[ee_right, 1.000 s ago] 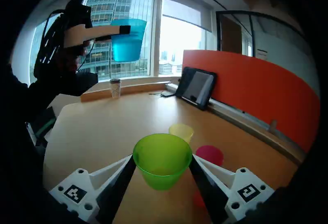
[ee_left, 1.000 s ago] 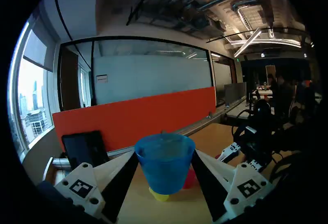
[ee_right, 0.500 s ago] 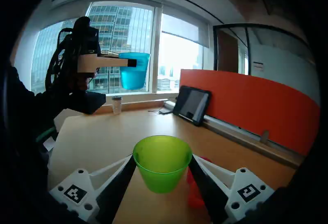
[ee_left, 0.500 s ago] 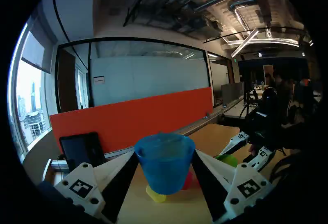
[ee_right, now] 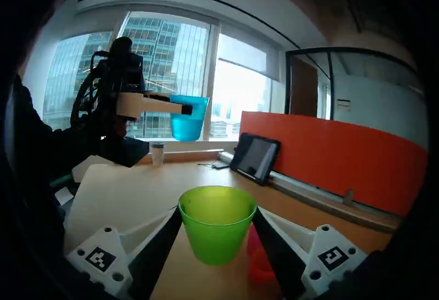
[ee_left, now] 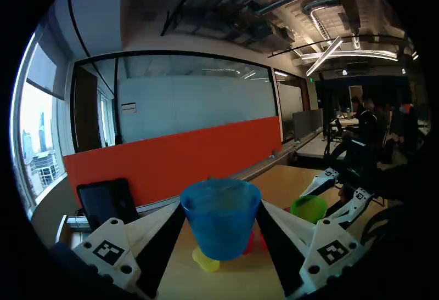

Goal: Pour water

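**Both cups held above the table, pour not yet begun**

The blue cup (ee_left: 220, 220) is clamped upright between the jaws of the left gripper (ee_left: 220, 208) and is raised well above the table (ee_right: 126, 190). The green cup (ee_right: 217, 224) is clamped upright in the jaws of the right gripper (ee_right: 218, 213), lower and to the right, well apart from the blue one. Whether water is in the blue cup cannot be told.

If the blue cup were tipped before its rim is brought over the green one, water would likely be spilled on the table, near the tablet (ee_right: 253, 157). Both cups are tapered, so one might be let slip through the jaws once tilted. A yellow cup (ee_left: 204, 259) and a red cup (ee_right: 258, 259) stand below and could be knocked.
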Demonstrator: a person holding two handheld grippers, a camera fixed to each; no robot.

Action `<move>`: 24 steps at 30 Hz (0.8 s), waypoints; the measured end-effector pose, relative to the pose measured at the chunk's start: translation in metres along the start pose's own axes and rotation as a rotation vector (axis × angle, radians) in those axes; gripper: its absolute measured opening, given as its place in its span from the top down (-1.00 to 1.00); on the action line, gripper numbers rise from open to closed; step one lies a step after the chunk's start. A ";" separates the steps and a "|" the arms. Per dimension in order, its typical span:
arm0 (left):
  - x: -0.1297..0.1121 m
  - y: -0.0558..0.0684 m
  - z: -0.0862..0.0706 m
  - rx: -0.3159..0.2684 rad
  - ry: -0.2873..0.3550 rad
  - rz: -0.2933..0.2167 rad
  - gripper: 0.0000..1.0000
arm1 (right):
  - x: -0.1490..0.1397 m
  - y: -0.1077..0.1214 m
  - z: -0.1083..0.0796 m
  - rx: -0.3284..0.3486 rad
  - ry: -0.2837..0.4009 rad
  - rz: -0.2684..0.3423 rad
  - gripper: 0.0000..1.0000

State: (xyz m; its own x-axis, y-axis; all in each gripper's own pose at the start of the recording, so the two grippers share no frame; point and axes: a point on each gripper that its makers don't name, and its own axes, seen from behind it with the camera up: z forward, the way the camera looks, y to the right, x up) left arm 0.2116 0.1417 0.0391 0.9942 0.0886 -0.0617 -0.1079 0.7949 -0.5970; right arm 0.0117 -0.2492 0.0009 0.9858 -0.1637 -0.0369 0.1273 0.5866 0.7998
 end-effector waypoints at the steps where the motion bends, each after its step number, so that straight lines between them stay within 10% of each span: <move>1: -0.001 0.001 0.000 -0.003 -0.001 0.001 -0.72 | 0.001 0.001 -0.001 -0.002 0.004 0.003 -0.86; 24: 0.004 0.019 0.013 -0.050 0.036 0.074 -0.72 | 0.007 -0.001 -0.006 0.018 0.018 0.003 -0.85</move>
State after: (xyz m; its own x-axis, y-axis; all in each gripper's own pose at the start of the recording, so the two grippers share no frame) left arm 0.2138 0.1651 0.0380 0.9830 0.1237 -0.1357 -0.1819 0.7560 -0.6288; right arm 0.0187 -0.2459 -0.0043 0.9881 -0.1472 -0.0450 0.1223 0.5728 0.8105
